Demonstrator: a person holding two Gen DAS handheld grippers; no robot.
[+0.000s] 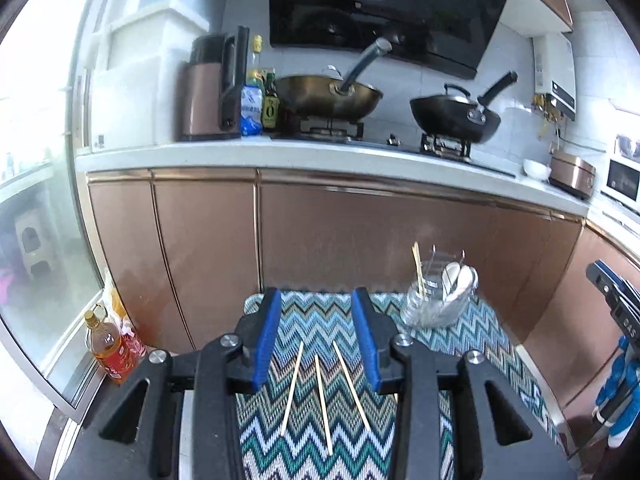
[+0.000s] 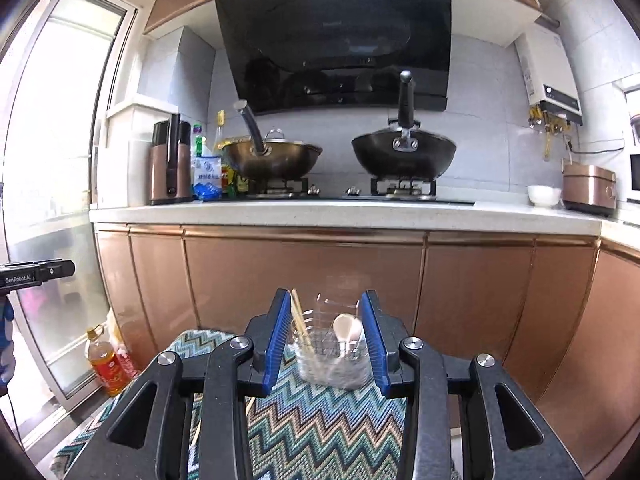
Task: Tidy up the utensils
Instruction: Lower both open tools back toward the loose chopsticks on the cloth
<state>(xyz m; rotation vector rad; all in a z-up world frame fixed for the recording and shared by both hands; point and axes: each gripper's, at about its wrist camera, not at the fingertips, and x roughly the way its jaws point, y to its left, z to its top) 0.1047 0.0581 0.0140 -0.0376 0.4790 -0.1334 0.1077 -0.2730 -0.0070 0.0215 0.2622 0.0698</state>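
Observation:
Three wooden chopsticks lie loose on the zigzag-patterned cloth, between and just beyond my left gripper's blue fingers. My left gripper is open and empty above them. A clear utensil holder stands at the cloth's far right, with a chopstick and white spoons in it. In the right wrist view the holder sits between the blue fingers of my right gripper, which is open, with the chopstick and a spoon standing in it. The jaws do not touch the holder.
Copper cabinet doors stand right behind the cloth. Two woks sit on the stove above. An oil bottle stands on the floor at the left by the glass door. A rice cooker and a white bowl sit on the counter's right.

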